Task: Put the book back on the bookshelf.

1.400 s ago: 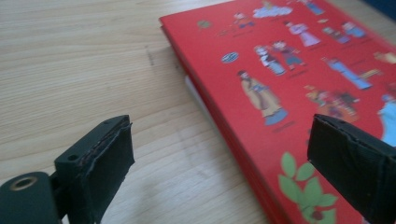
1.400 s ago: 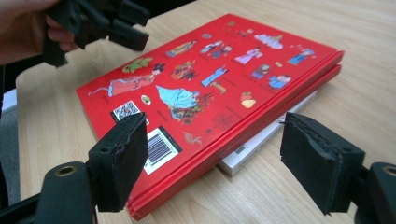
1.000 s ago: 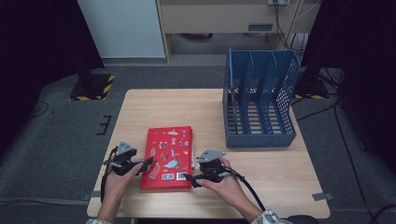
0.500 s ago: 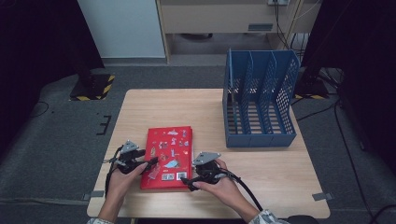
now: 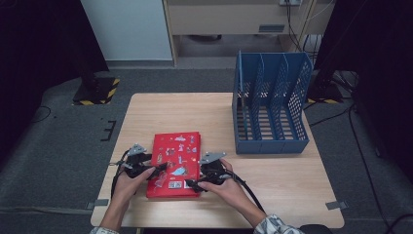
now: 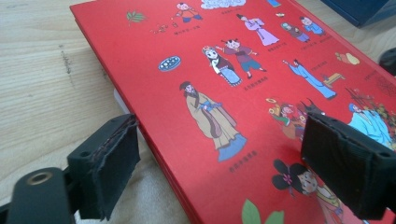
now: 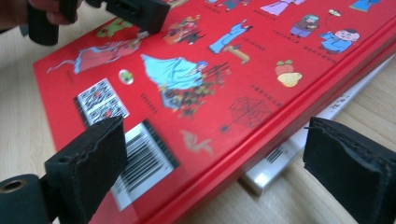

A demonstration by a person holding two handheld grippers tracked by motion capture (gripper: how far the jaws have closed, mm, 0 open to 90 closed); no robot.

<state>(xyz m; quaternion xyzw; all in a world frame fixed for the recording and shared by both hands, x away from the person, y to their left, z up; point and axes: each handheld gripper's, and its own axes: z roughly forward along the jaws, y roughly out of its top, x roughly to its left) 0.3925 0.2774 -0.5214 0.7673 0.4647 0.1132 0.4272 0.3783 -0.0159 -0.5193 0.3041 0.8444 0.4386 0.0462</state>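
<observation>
A red hardcover book (image 5: 175, 163) with cartoon figures lies flat near the front of the wooden table (image 5: 195, 112). My left gripper (image 5: 159, 170) is at the book's left edge. In the left gripper view its jaws (image 6: 226, 177) have just been opening: one pad sits beside the edge, the other over the cover (image 6: 233, 70), neither pressing. My right gripper (image 5: 192, 184) is at the near right corner. Its jaws (image 7: 219, 177) have also just been opening, with the red edge (image 7: 210, 70) and a white book beneath (image 7: 289, 149) between them, untouched.
A blue slotted file rack (image 5: 272, 102) stands at the back right of the table, with bare wood to its left. The left gripper's black jaw (image 7: 135, 11) shows at the top of the right gripper view. The table's front edge is just behind both hands.
My right hand has slid a little left and down toward the book's near right corner. The left hand has stayed at the book's left edge. The book has not shifted.
</observation>
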